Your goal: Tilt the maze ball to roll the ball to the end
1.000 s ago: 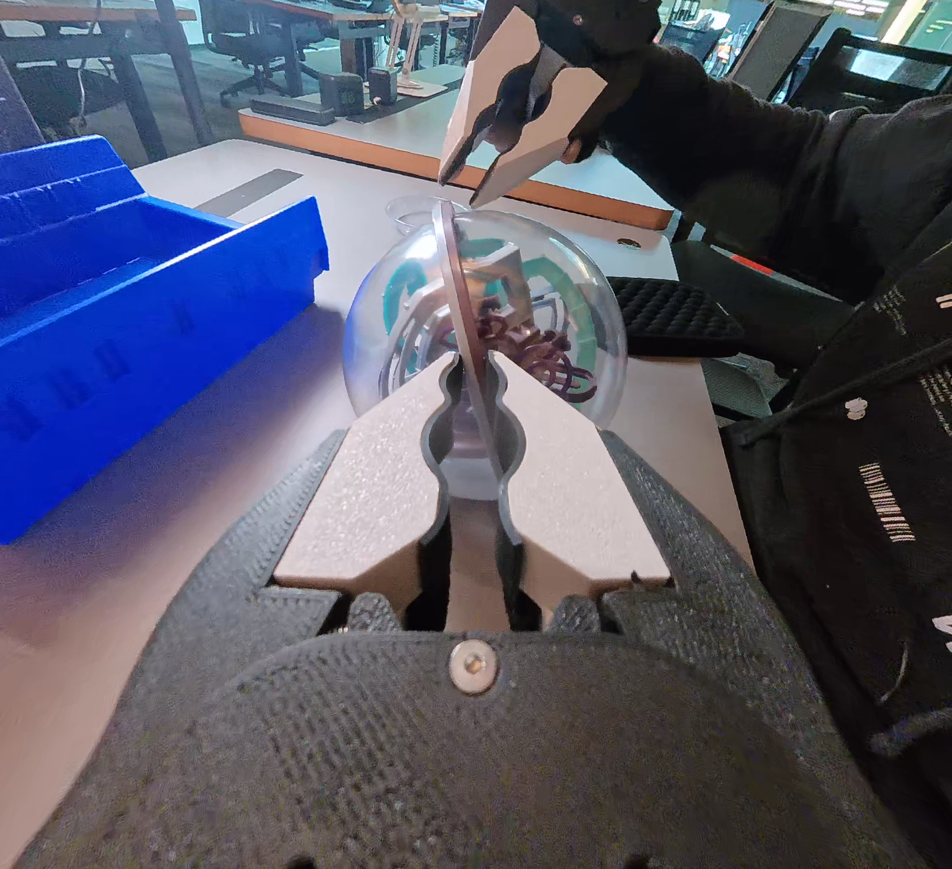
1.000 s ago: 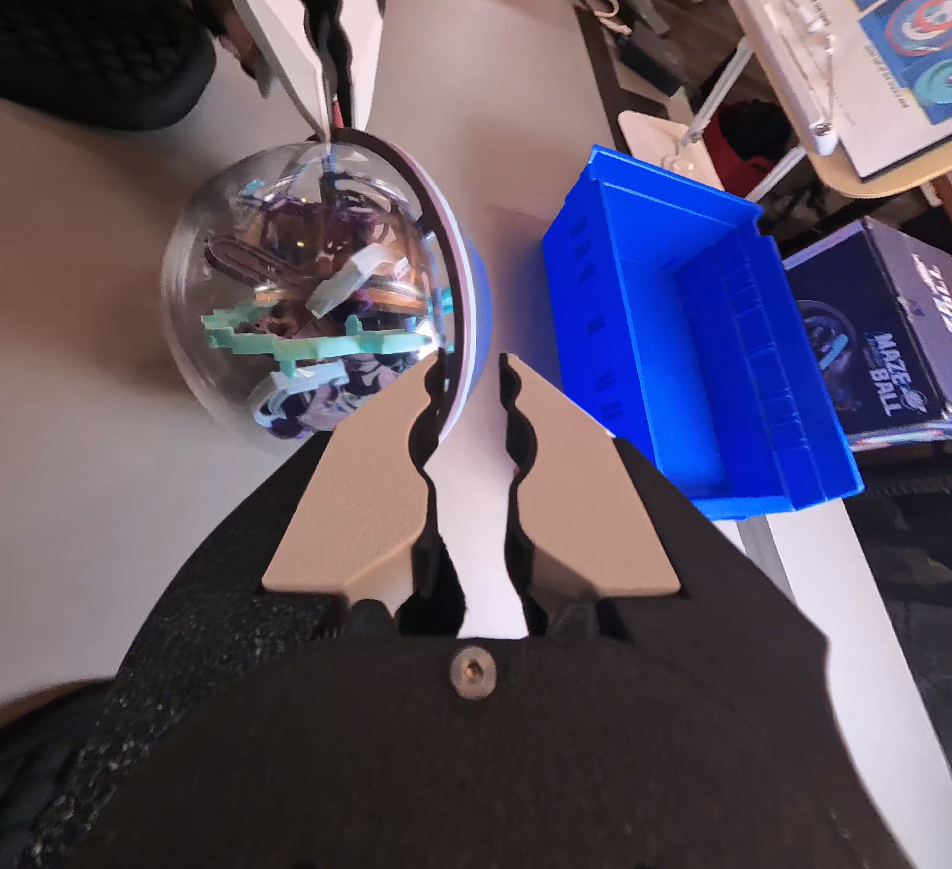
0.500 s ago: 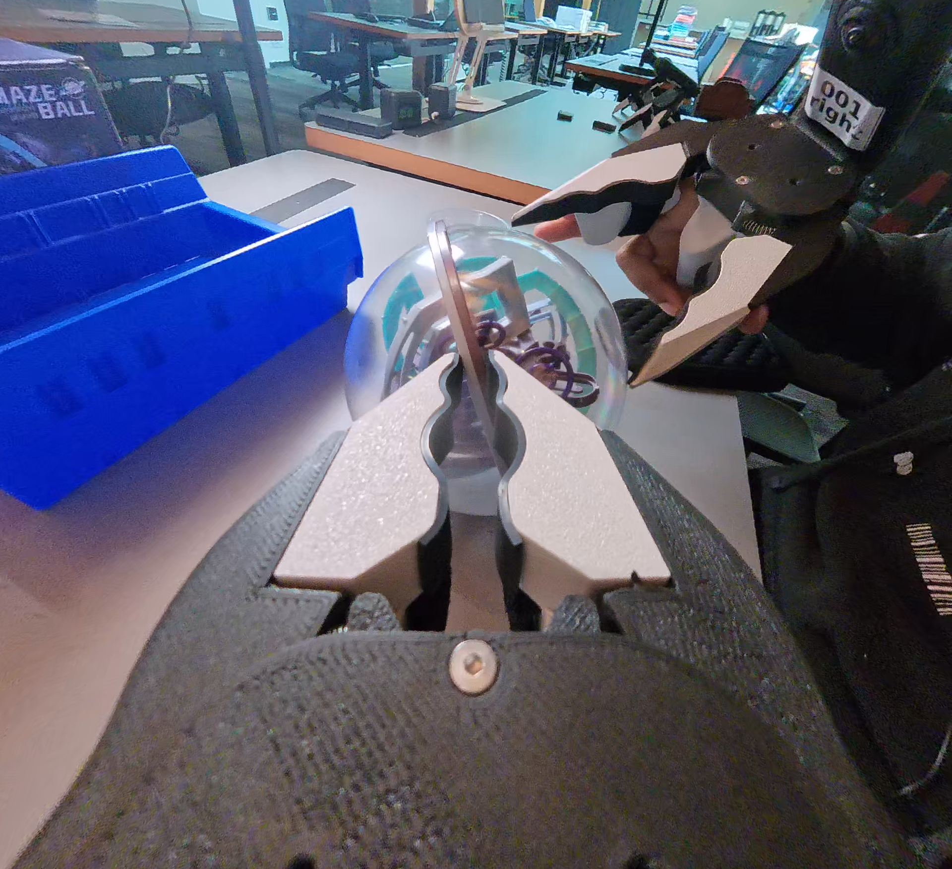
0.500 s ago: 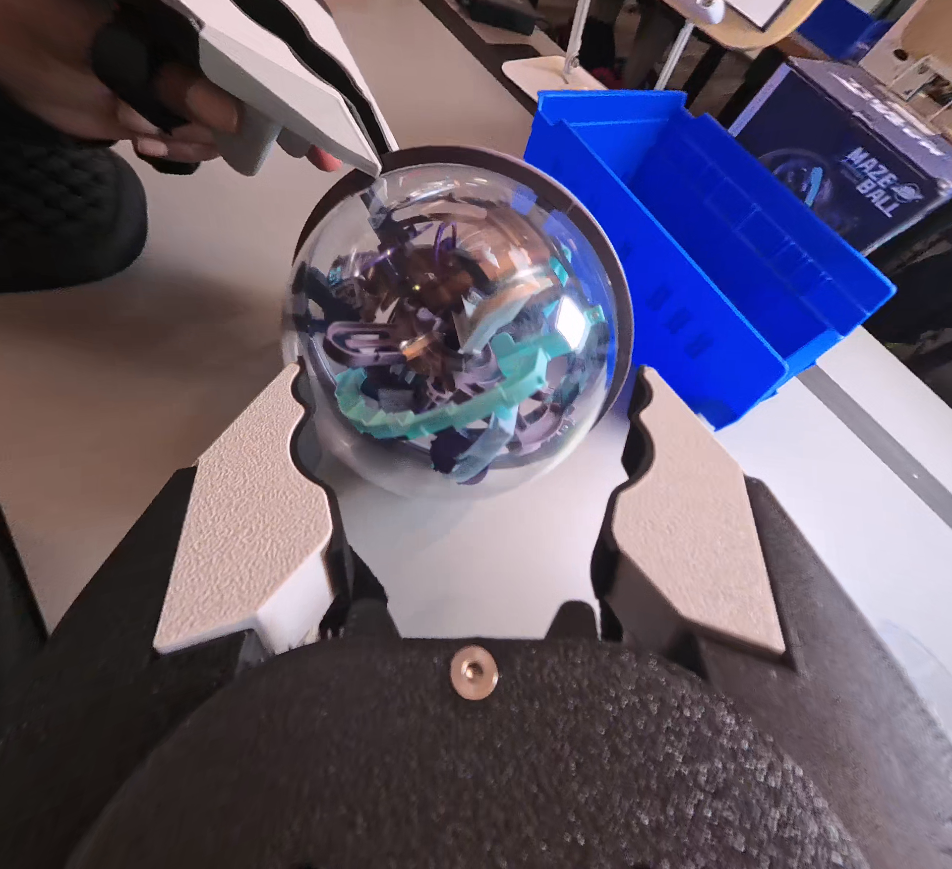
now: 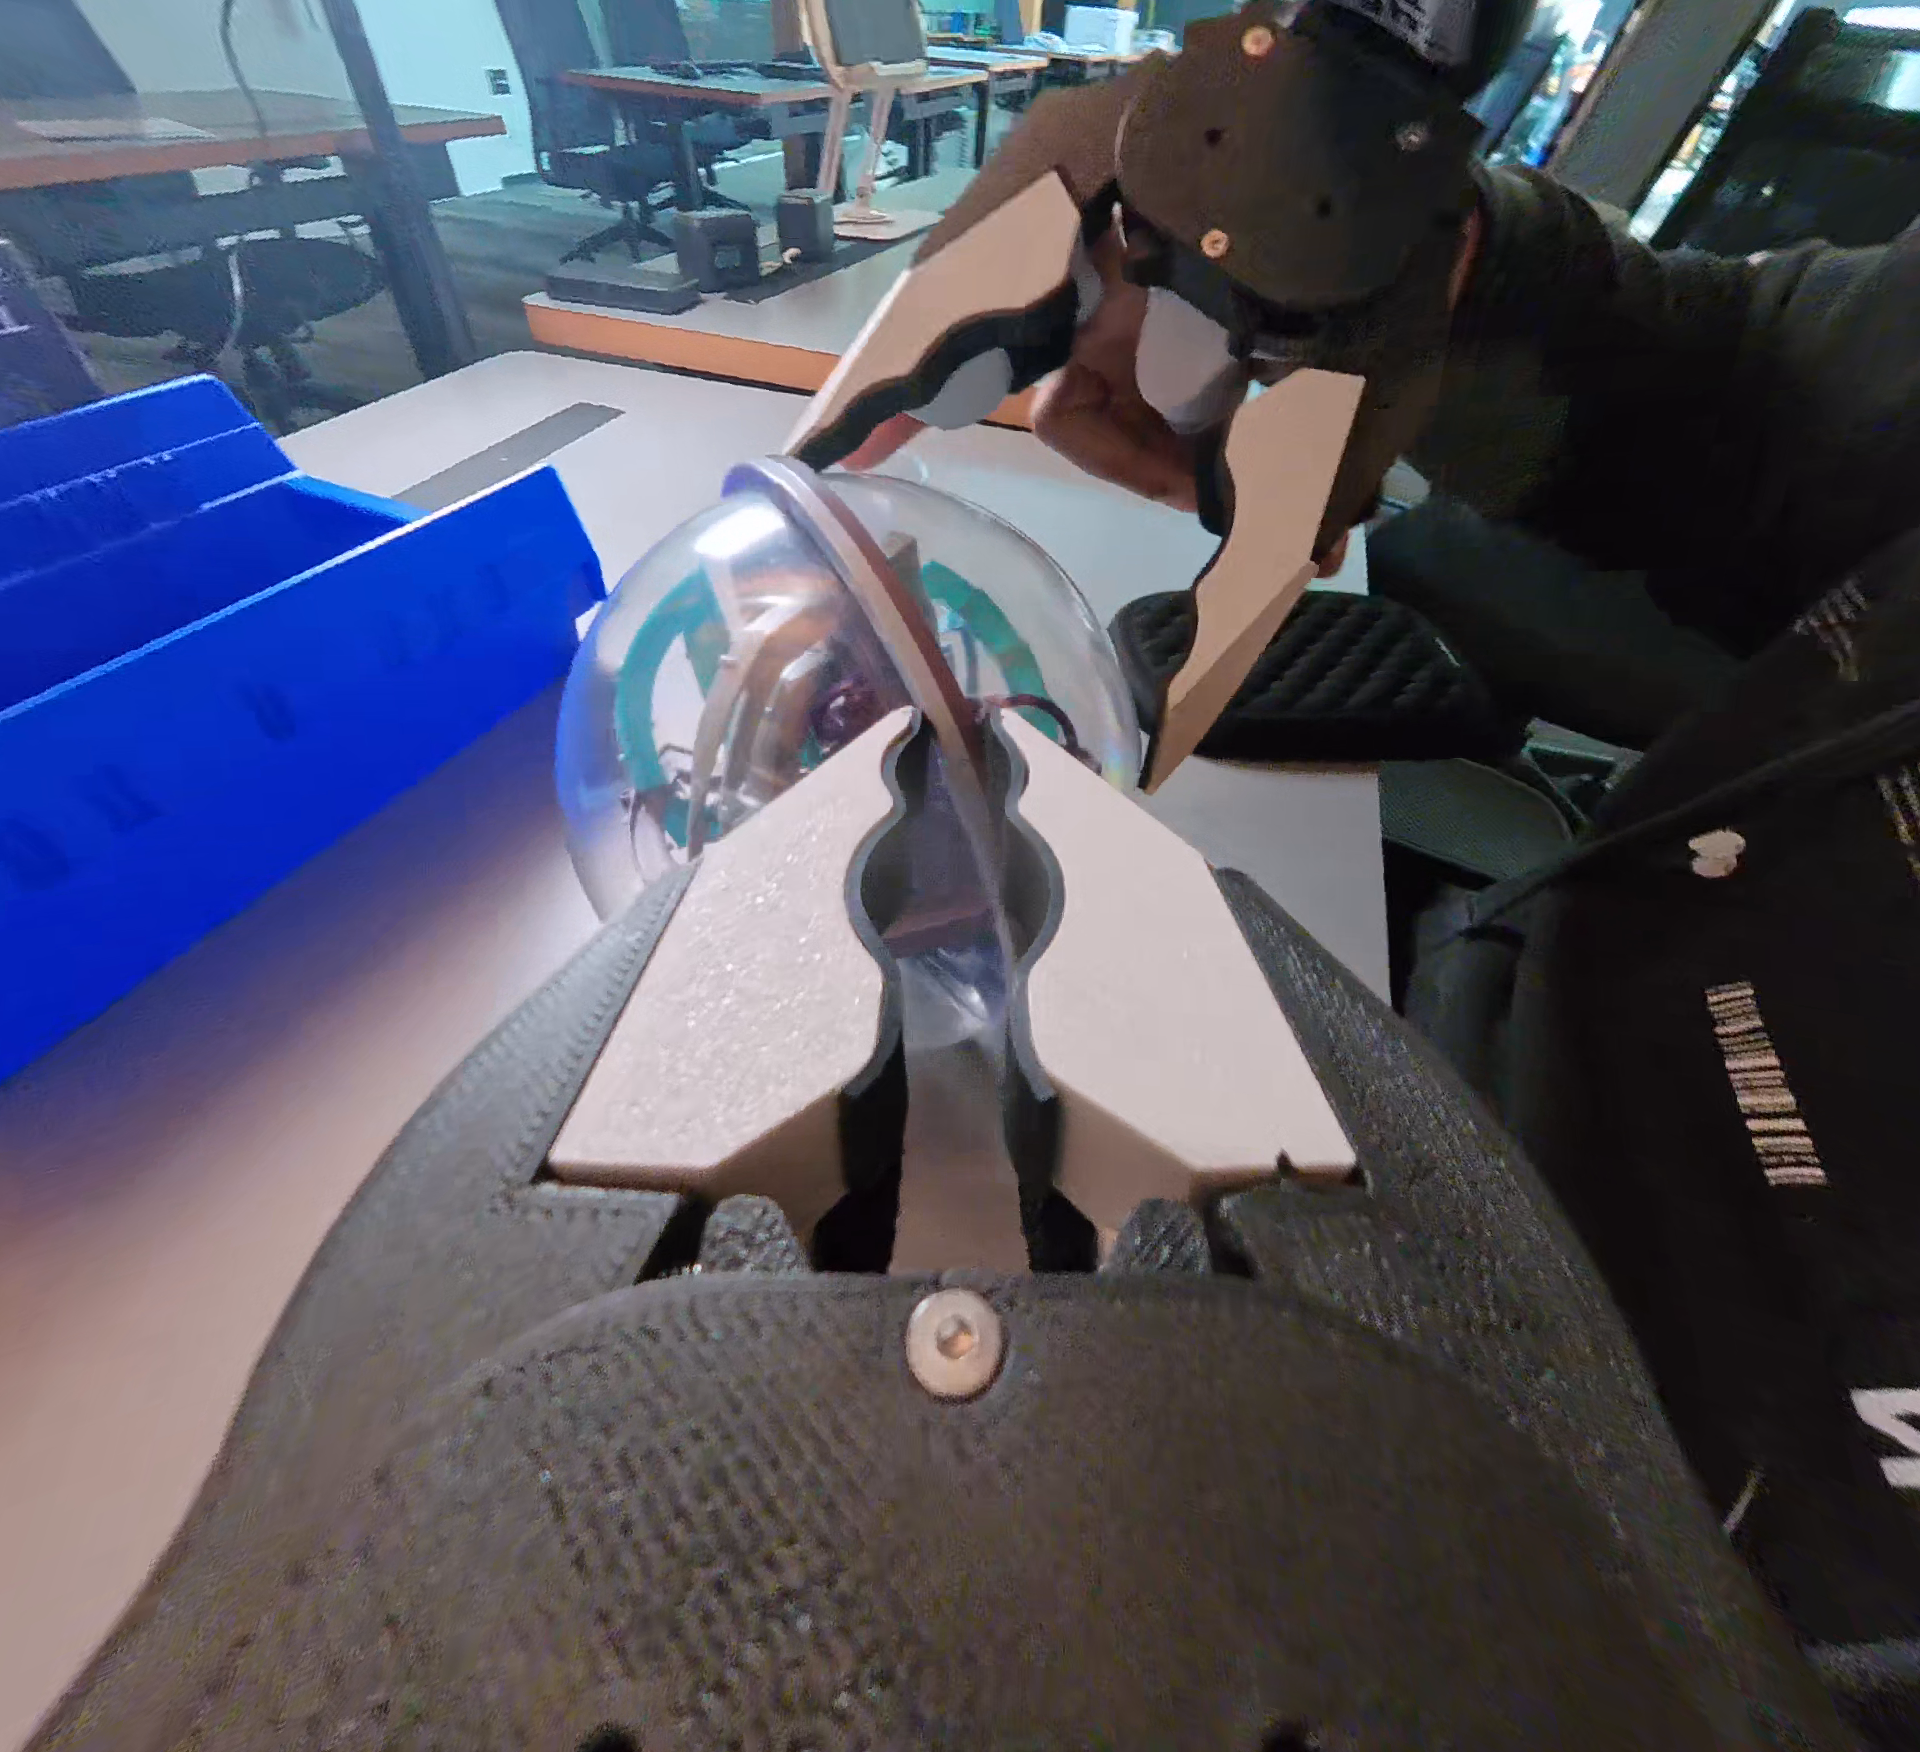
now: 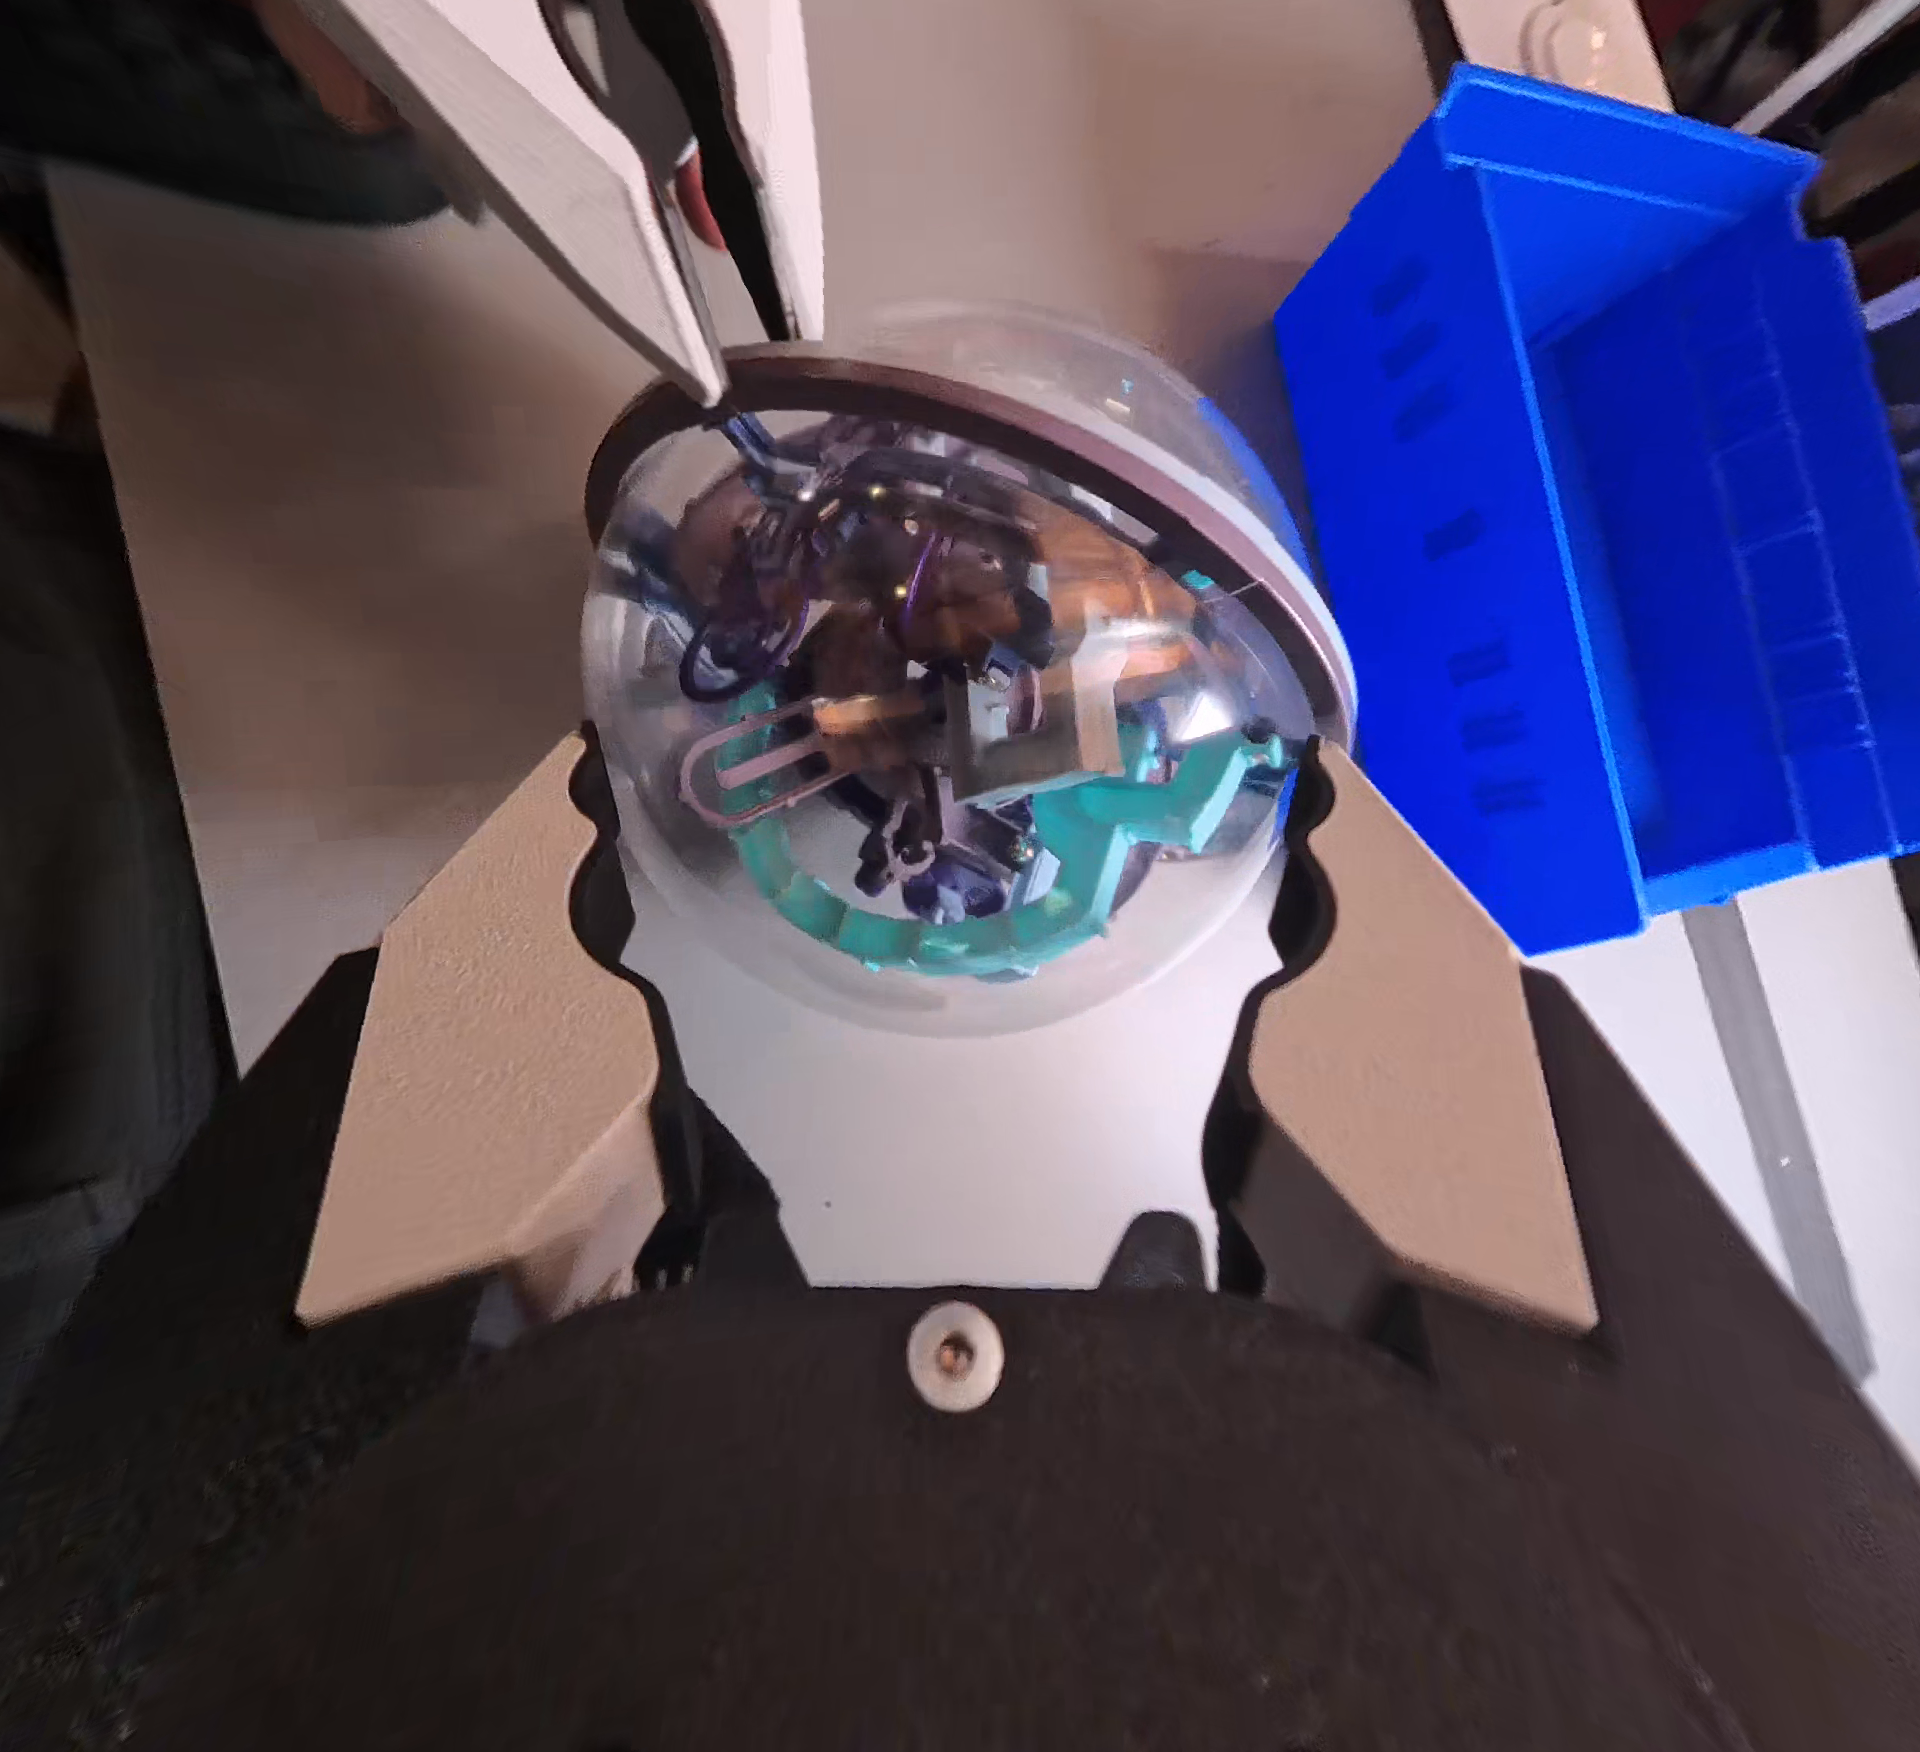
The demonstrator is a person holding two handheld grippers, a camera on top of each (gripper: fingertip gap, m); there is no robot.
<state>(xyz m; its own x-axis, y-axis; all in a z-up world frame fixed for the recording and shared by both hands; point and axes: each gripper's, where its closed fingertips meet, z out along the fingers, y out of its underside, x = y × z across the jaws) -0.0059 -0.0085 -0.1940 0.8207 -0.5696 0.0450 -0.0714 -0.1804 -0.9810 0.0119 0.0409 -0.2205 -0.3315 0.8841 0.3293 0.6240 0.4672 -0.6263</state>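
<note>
The maze ball (image 5: pixel 769 653) is a clear sphere with teal and purple tracks inside and a dark rim around its middle, and it sits on the pale table (image 5: pixel 208 1131). My left gripper (image 5: pixel 956 726) is shut on the near edge of that rim. My right gripper (image 6: pixel 945 746) is open wide, with one fingertip on each side of the maze ball (image 6: pixel 935 663). From the left wrist view the right gripper (image 5: pixel 966 622) reaches down over the sphere from the upper right. The left gripper (image 6: pixel 758 362) pinches the rim's far edge in the right wrist view. I cannot make out the small rolling ball inside.
A blue plastic bin (image 5: pixel 260 663) stands on the table just left of the sphere, and shows at the right in the right wrist view (image 6: pixel 1610 507). A black mesh chair seat (image 5: pixel 1340 674) and the person's dark sleeve lie to the right. Desks and chairs stand beyond.
My right gripper opened wide and swung round to straddle the sphere. The sphere's rim has tilted over to the right in my left gripper's hold.
</note>
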